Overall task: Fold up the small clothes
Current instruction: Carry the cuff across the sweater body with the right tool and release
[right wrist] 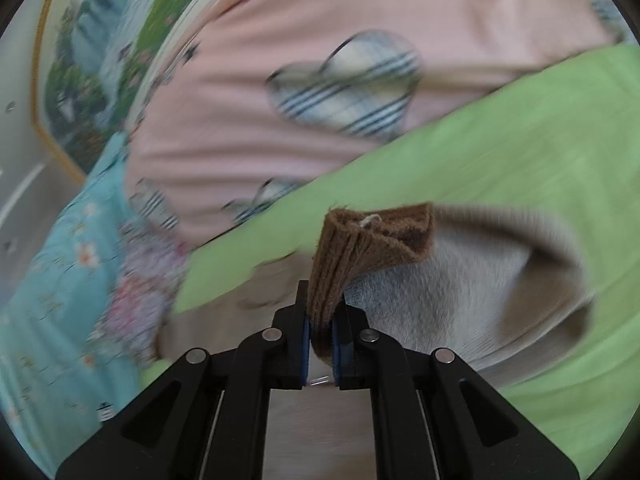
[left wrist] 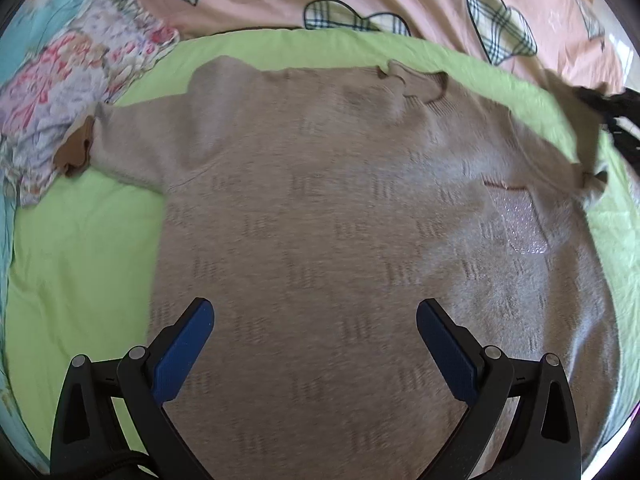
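Left gripper [left wrist: 316, 316] spread above the sweater [left wrist: 320, 220]; right gripper [right wrist: 322, 316] clamps its brown cuff [right wrist: 360, 248].

Left wrist view looks down from above the sweater [left wrist: 320, 200]; right wrist view sits close, sharing the green sheet [right wrist: 500, 140].

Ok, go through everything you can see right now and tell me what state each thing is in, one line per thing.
Sweater: spread flat, front up, on the green sheet.
Left sleeve: stretched out sideways, not yet folded.
Brown cuff: lifted off the sheet, pinched in the right tongs.
Left tongs: open, holding nothing, above the sweater's lower part.
Floral cloth: crumpled beside the sheet.
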